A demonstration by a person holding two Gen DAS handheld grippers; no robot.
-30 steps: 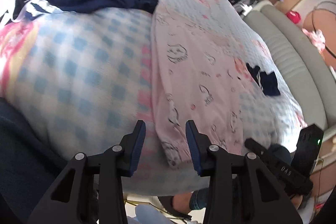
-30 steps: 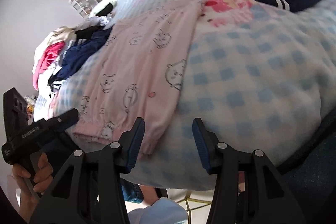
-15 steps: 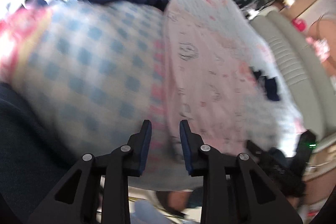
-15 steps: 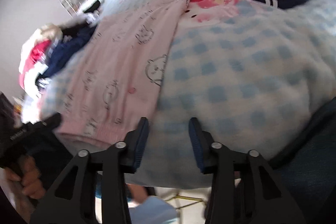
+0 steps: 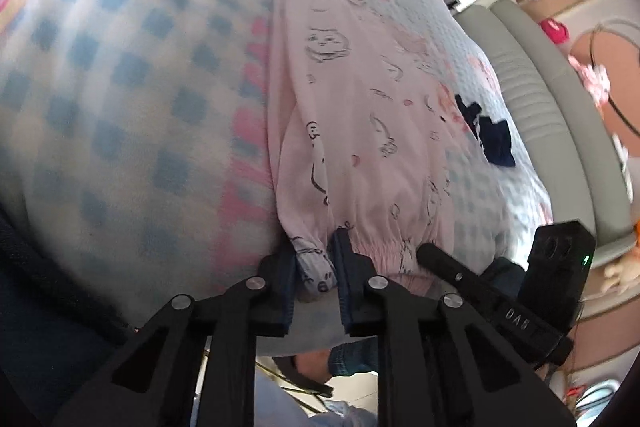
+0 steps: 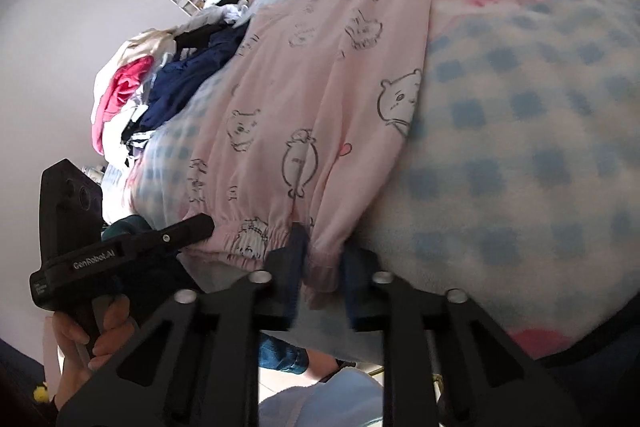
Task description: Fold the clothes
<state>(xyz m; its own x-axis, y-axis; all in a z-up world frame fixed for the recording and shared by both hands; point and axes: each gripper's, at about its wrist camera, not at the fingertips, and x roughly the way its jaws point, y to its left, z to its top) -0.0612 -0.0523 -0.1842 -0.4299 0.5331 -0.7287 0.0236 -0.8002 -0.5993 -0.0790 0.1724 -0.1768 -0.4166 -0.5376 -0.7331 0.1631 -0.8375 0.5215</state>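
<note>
While fingers close, left gripper (image 5: 314,267) & right gripper (image 6: 322,267) pinching pink pyjama (image 5: 360,131) hem, hem edge hidden, blanket (image 5: 120,87) blurred

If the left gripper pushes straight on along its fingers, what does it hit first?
The pink printed garment: the left gripper is closing with its gathered hem between the jaws. Right behind it, probably the checked blanket.

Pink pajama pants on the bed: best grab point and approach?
Grip the pink pajama pants at the gathered elastic hem overhanging the bed's near edge, one corner per hand-held gripper, from the near side. Both are closing there already: left, right.
</note>
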